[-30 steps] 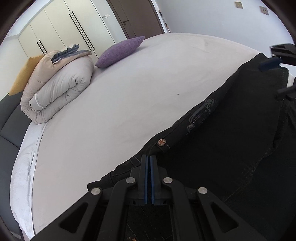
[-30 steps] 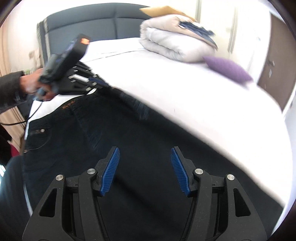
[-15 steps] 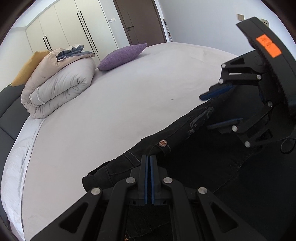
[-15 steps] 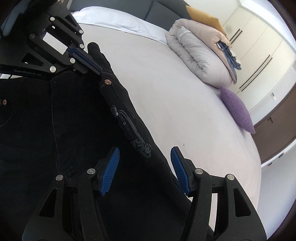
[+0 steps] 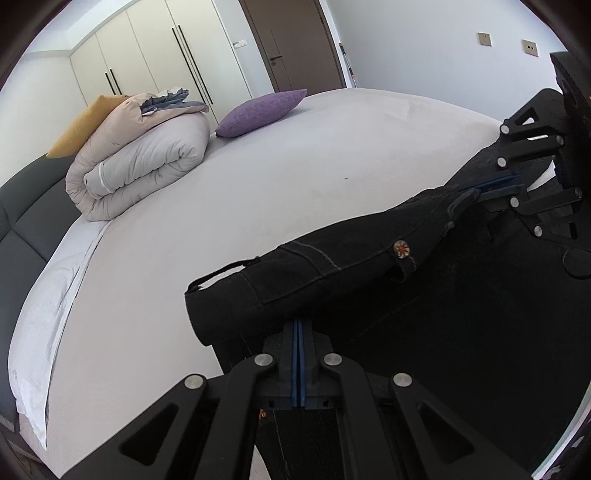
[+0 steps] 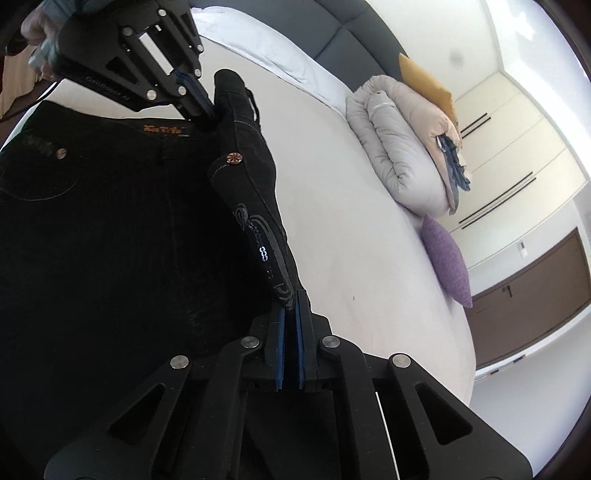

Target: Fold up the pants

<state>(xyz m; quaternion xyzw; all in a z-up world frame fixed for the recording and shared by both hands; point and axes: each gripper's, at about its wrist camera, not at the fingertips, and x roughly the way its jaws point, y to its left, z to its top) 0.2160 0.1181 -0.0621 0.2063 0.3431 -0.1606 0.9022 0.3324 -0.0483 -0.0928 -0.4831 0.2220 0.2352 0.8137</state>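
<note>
Black jeans [image 5: 424, 295] with copper rivets lie on a white bed, and their far edge is lifted off the sheet. My left gripper [image 5: 297, 328] is shut on the waistband corner. My right gripper [image 6: 290, 314] is shut on the same raised edge further down, by the embroidered pocket [image 6: 258, 236]. The right gripper also shows in the left wrist view [image 5: 495, 184]. The left gripper also shows in the right wrist view [image 6: 199, 107]. The jeans [image 6: 110, 229] spread dark below both grippers.
The white bed sheet [image 5: 277, 177] stretches beyond the jeans. A rolled duvet [image 5: 140, 162], a purple cushion [image 5: 258, 110] and a yellow pillow [image 5: 81, 125] lie near the grey headboard [image 6: 347, 33]. Wardrobes and a brown door [image 5: 291, 44] stand behind.
My right gripper was open above the jeans and has shut on their edge by the pocket. Both grippers have lifted that edge off the bed.
</note>
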